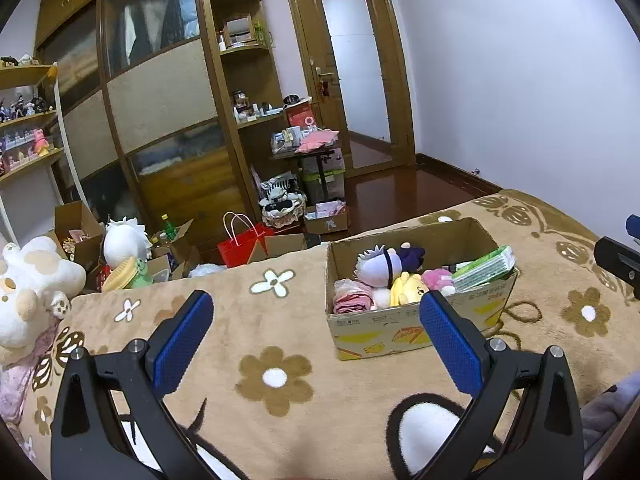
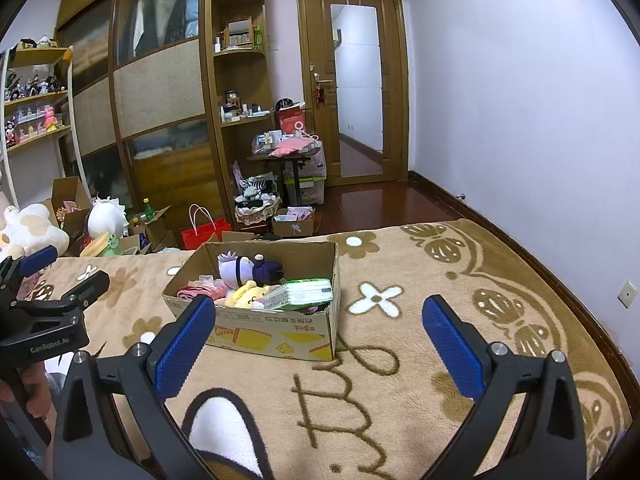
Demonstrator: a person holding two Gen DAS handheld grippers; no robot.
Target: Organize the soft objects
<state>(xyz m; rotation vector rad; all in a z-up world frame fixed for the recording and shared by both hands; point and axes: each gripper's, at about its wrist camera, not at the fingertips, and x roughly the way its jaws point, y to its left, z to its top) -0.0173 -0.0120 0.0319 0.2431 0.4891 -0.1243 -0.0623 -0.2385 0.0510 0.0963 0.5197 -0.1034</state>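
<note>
A cardboard box [image 1: 412, 330] [image 2: 276, 336] sits on the tan flowered blanket [image 1: 280, 320] [image 2: 400, 340]. Inside lie a purple-and-white plush [image 1: 386, 262] [image 2: 248, 268], a yellow plush [image 1: 408, 288] [image 2: 248, 296], pink soft items [image 1: 352, 300] [image 2: 200, 289] and a green-and-white pack [image 1: 484, 268] [image 2: 304, 294]. My left gripper [image 1: 316, 304] hovers open over the blanket, short of the box, with nothing between its fingers. My right gripper [image 2: 320, 308] is open and empty too, near the box's front right corner. A large white plush [image 1: 28, 292] [image 2: 28, 232] rests at the blanket's left end.
Beyond the bed the floor is cluttered: open cartons, a white round plush [image 1: 124, 240] [image 2: 106, 216], a red paper bag [image 1: 244, 244] [image 2: 204, 232], bottles, a small loaded table [image 1: 308, 152] [image 2: 288, 152]. Wardrobe and shelves stand at left. A door [image 1: 356, 72] is at the back.
</note>
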